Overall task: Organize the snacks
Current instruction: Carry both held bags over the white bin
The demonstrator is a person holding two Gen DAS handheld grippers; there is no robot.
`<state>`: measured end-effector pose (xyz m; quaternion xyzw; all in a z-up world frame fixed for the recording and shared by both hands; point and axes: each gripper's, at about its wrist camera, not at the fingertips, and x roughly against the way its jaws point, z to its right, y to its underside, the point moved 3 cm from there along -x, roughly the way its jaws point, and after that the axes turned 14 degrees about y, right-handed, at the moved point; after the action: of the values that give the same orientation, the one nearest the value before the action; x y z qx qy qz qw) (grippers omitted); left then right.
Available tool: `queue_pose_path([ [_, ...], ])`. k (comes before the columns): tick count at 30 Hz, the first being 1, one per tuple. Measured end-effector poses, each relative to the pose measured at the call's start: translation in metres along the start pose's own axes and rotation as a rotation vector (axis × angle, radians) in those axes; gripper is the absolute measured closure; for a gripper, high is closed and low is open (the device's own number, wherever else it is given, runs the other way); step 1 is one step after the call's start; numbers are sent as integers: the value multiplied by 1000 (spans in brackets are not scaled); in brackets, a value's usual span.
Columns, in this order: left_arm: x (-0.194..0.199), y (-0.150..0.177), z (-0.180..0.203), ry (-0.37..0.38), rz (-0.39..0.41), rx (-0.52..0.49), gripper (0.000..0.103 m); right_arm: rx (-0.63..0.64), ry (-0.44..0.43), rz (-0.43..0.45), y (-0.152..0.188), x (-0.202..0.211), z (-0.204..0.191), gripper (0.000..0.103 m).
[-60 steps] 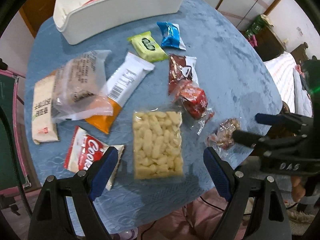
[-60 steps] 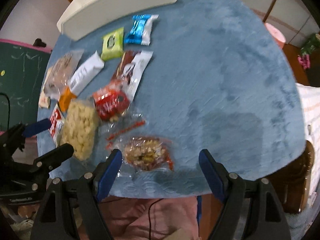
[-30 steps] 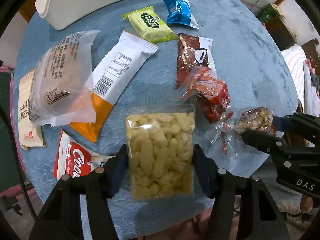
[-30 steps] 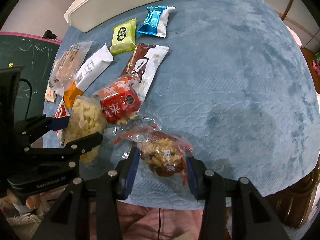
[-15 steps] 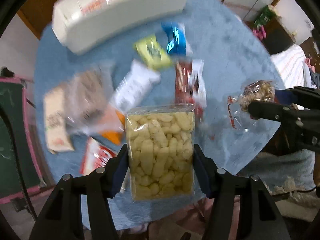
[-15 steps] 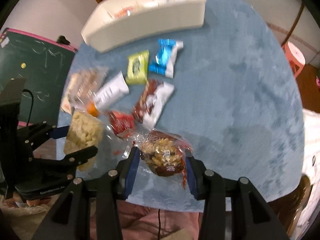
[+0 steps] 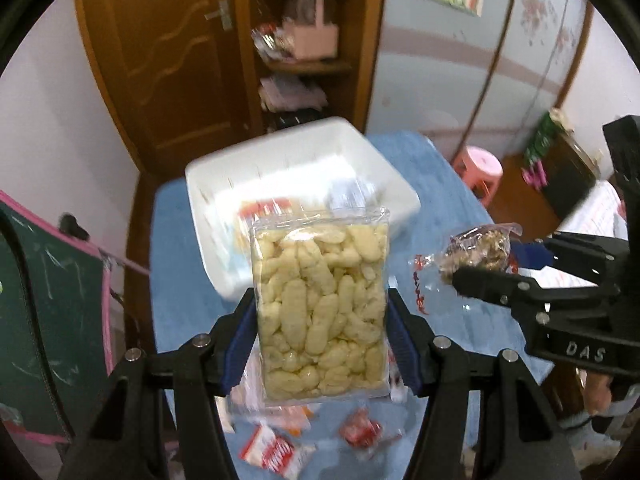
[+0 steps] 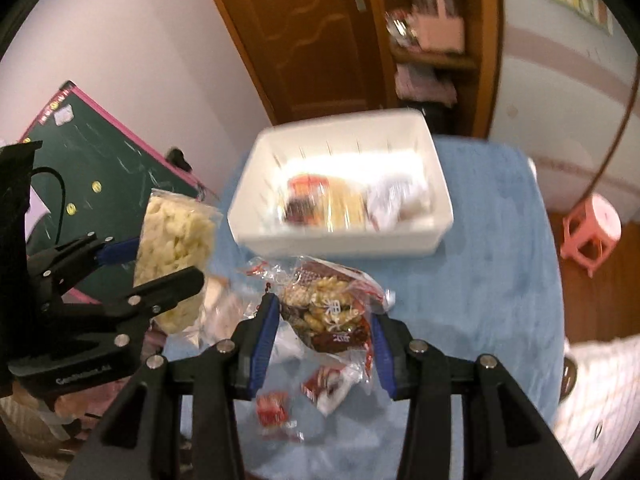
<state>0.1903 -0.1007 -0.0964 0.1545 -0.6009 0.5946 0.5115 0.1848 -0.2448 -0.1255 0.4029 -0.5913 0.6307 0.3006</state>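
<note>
Your left hand-held gripper (image 7: 322, 344) is clamped on the clear rectangular bag of pale puffed corn sticks (image 7: 322, 312), held in the air above the blue-clothed surface (image 7: 180, 280). Beyond sits the white rectangular plastic bin (image 7: 312, 160), packets already inside. Your right hand-held gripper (image 8: 322, 334) grips the crinkly clear bag of brown nut mix (image 8: 328, 308), also airborne. Red-and-white packets (image 7: 276, 450) lie blurred below.

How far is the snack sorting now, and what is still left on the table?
Done: a few packets already lie in the white bin. In hand: the left claw grips the clear bag of puffed corn snacks; the right claw grips the nut mix packet. Left: several packets, including a small red one, on the blue tablecloth.
</note>
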Motion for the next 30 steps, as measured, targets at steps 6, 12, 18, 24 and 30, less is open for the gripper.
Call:
queue_pose_path([
  [6, 5, -58, -16, -68, 68, 16, 44, 37, 18, 90, -52, 5, 2, 59],
  [12, 5, -94, -27, -123, 113, 55, 44, 45, 54, 126, -88, -1, 10, 59],
  [18, -7, -117, -37, -147, 134, 92, 44, 64, 73, 142, -111, -9, 11, 59],
  [24, -24, -132, -46, -164, 133, 116, 43, 64, 92, 142, -133, -25, 12, 58],
  [30, -36, -147, -56, -190, 152, 132, 43, 70, 129, 124, -150, -48, 10, 58],
])
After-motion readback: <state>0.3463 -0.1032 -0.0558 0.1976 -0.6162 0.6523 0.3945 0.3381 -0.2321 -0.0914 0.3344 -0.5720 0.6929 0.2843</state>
